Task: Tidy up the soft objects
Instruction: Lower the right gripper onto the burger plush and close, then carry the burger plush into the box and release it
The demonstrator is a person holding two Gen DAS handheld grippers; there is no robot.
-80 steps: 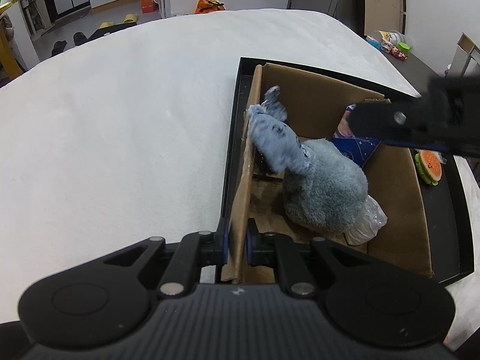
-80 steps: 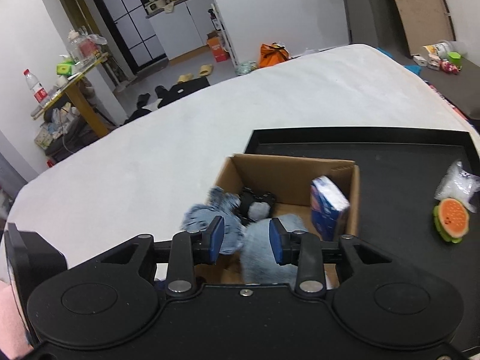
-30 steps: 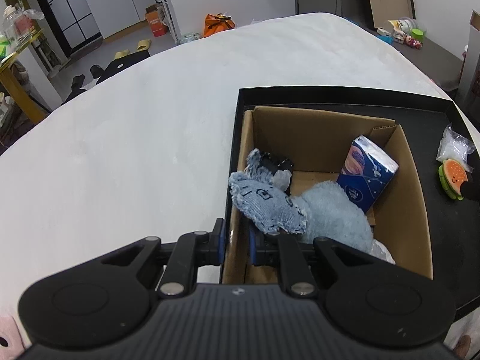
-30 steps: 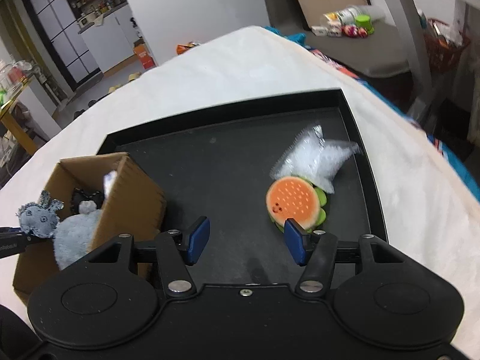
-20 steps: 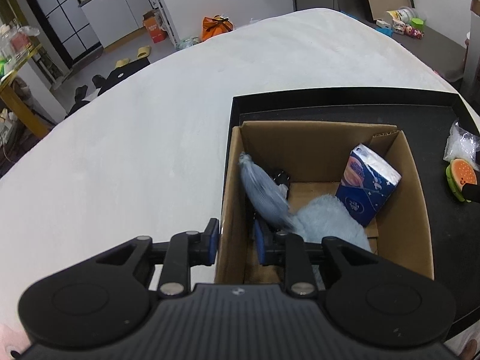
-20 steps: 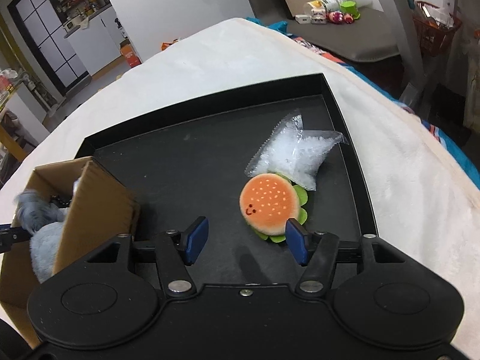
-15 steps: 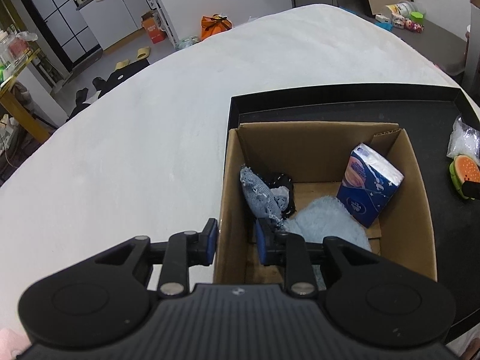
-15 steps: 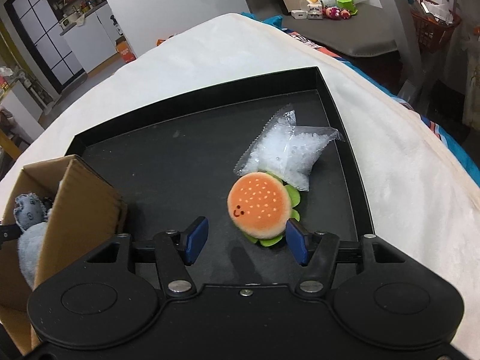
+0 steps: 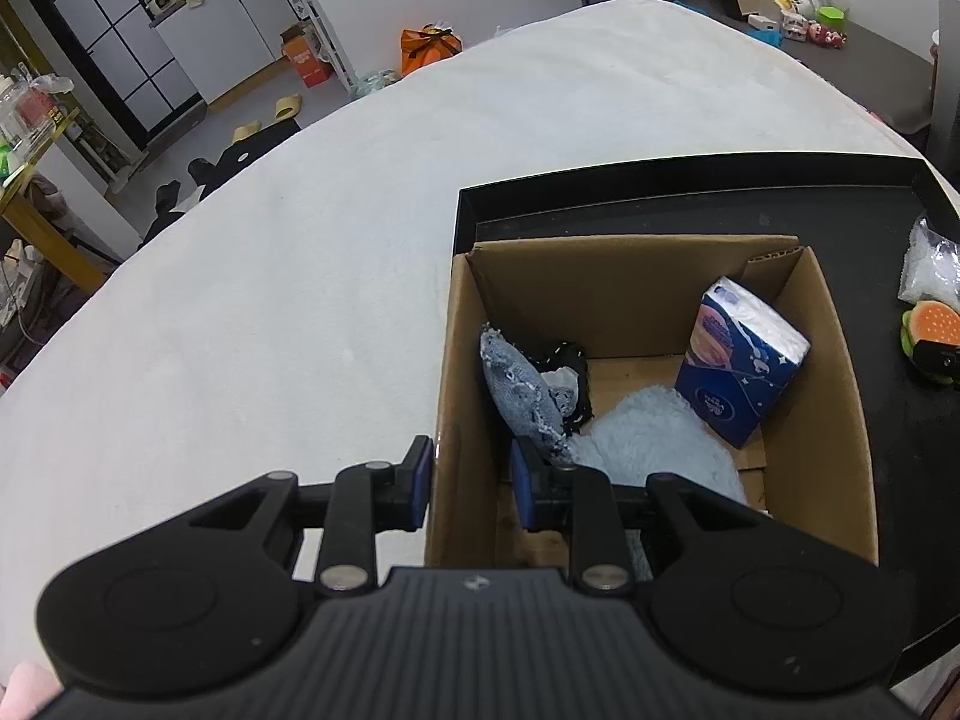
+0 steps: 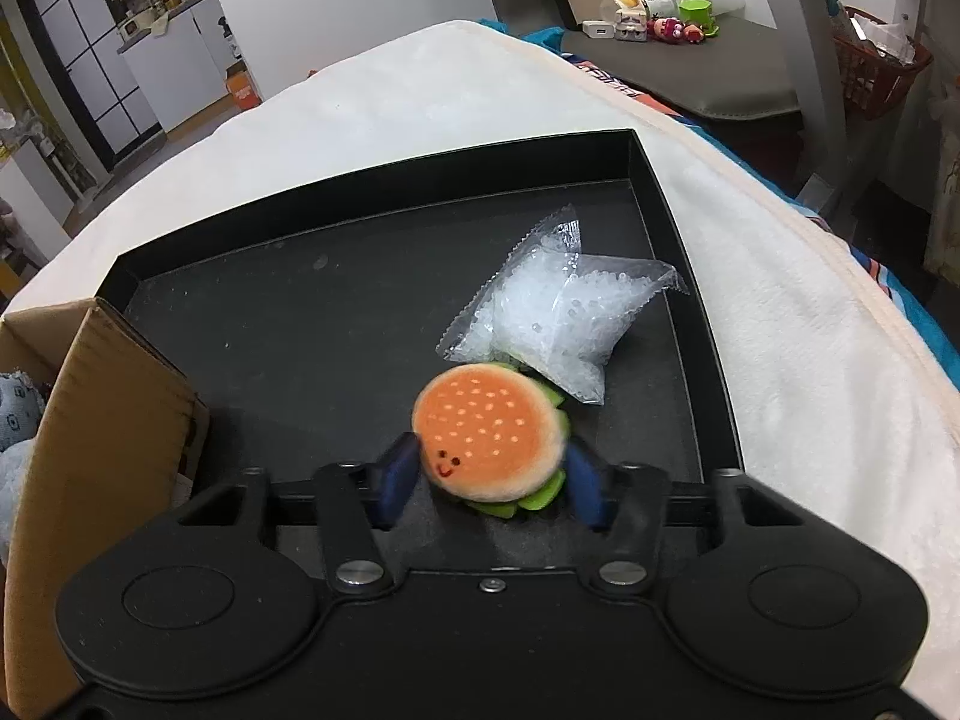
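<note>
On the black tray (image 10: pixel 372 324), right hand-held gripper (image 10: pixel 489 483) closing around plush burger (image 10: pixel 489 429)

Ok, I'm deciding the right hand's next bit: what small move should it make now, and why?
Probably finish closing the right gripper on the burger plush. Its jaws have just been closing with the plush between them, and the plush still sits on the black tray beside the bead bag, outside the cardboard box. The pads look close, but contact is blurred.

blue tissue pack (image 9: pixel 741 363): print can be made out, too small to be read
everything else: nothing readable
</note>
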